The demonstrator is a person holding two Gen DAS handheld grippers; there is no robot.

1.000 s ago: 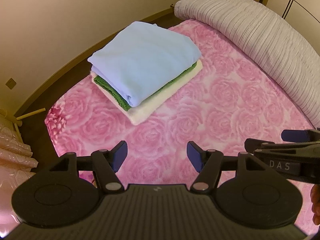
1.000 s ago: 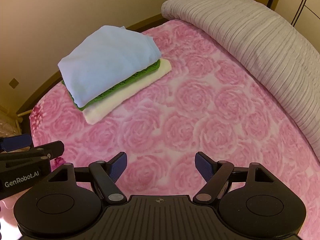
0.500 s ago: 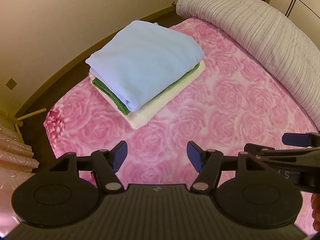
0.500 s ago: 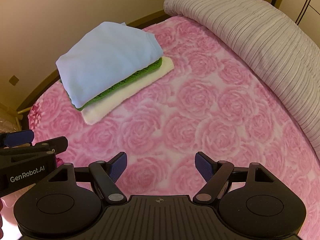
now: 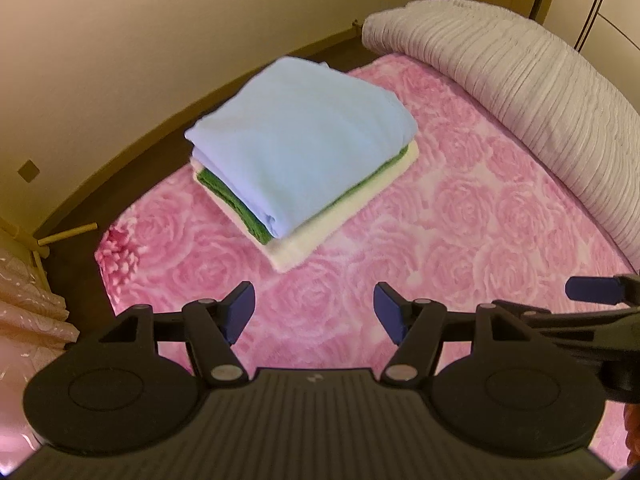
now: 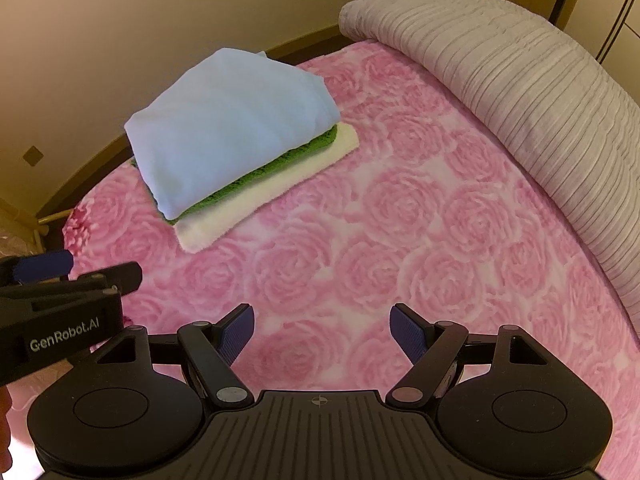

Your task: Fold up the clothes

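A stack of folded clothes lies on the pink rose-patterned bed point(image 5: 460, 216): a light blue garment point(image 5: 304, 140) on top, a green one point(image 5: 236, 204) under it, a cream one point(image 5: 340, 216) at the bottom. The stack also shows in the right wrist view, with the blue garment point(image 6: 232, 120) uppermost. My left gripper point(image 5: 314, 310) is open and empty, held above the bed short of the stack. My right gripper point(image 6: 322, 330) is open and empty, to the right of the left one point(image 6: 60, 276).
A grey ribbed bolster point(image 5: 520, 92) runs along the bed's far right side point(image 6: 520, 92). A beige wall and dark floor strip point(image 5: 132, 148) lie beyond the bed's left edge. Pink fabric and a wooden frame point(image 5: 32, 280) stand at the far left.
Both grippers have drawn back and tilted slightly, so the stack sits a little farther and more centred in view. The jaws stay open. The clothes have not moved.
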